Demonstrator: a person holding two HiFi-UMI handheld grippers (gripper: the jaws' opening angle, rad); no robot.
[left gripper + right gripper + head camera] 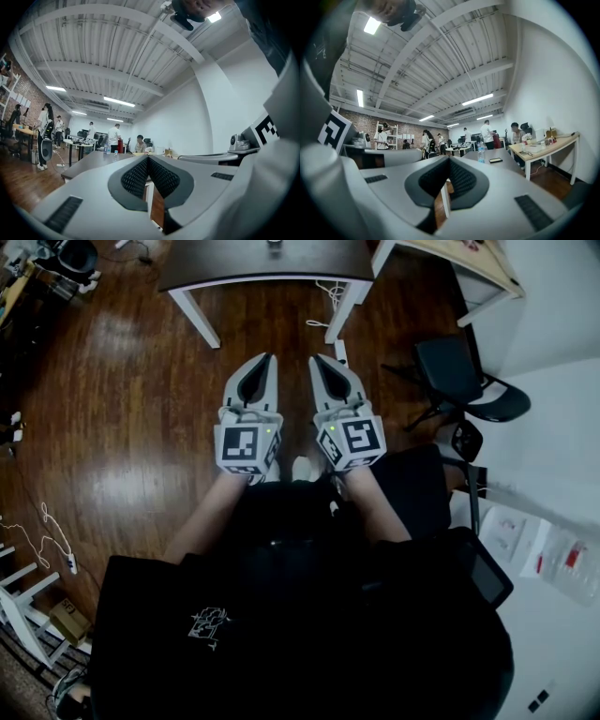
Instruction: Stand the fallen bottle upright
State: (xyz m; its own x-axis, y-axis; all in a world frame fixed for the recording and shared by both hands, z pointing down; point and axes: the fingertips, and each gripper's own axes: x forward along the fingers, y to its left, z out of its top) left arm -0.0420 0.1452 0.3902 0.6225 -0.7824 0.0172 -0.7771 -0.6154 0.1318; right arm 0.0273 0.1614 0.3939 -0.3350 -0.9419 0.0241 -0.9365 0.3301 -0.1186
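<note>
My left gripper and right gripper both have the fingers pressed together, with nothing between them. They are side by side and point to 12 o'clock. There, on the dark table, a bottle stands upright.

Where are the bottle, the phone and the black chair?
Bottle (481, 153): right gripper view, on its clear body.
Phone (495, 160): right gripper view, on its dark top.
Black chair (450, 367): head view, on its backrest.
</note>
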